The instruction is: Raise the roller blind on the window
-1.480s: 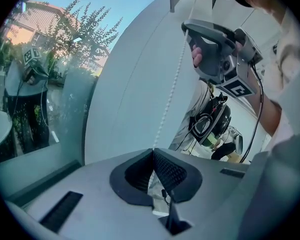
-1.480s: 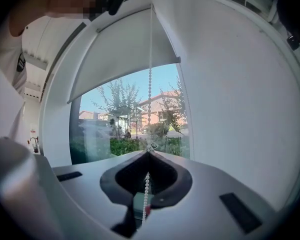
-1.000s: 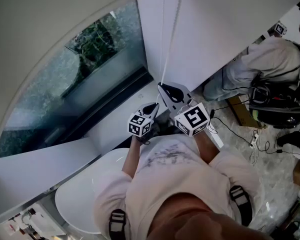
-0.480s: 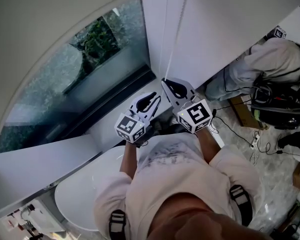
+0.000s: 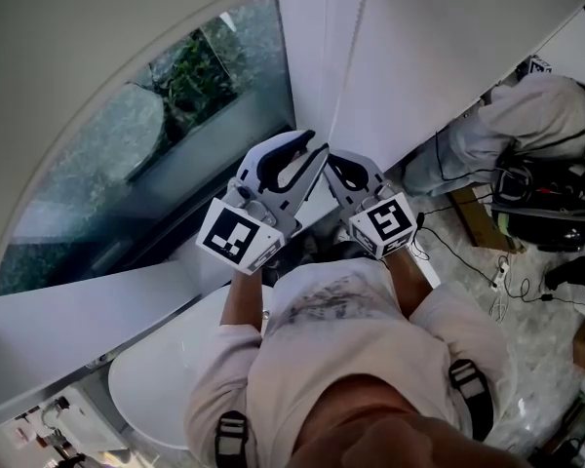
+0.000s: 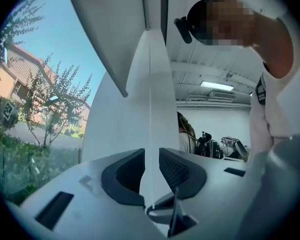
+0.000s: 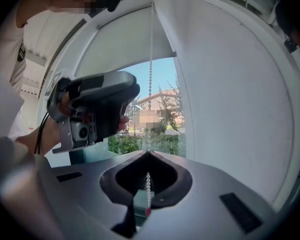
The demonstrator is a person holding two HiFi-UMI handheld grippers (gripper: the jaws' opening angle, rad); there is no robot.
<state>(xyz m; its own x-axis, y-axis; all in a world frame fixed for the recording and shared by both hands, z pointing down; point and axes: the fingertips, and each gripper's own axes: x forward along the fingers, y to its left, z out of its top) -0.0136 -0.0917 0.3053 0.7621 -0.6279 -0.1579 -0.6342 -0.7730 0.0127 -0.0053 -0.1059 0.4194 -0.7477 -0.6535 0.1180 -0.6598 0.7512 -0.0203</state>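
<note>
Biggest thing in shot is the window (image 5: 127,174), a broad sheet of glass out beyond and to the left of both hand-held grippers, with green foliage and a brick-coloured house showing through it. Above the grippers hangs the roller blind (image 7: 125,44), a smooth matte white sheet. Its straight bottom edge is partway down the glass, leaving clear pane below. To the right of the grippers is a flat white wall (image 5: 448,57), plain and untextured. Further right and behind them a second person (image 5: 526,115) in a pale shirt is bent over dark gear and loose cables on a marbled floor (image 5: 487,252).

Now the tools. The left hand-held gripper (image 6: 151,154) is pale grey moulded plastic with dark ribbed pads. It is held up nearer the window than the other one. Its jaws stand slightly apart, released, with a thin white line running up through the gap and nothing pinched. The right hand-held gripper (image 7: 148,152), just beside it, is clenched with its tips meeting on the bead chain (image 7: 150,74). That string of small round white beads rises straight from the tips toward the blind's right end, and more beads hang down in the hollow behind the tips.
</note>
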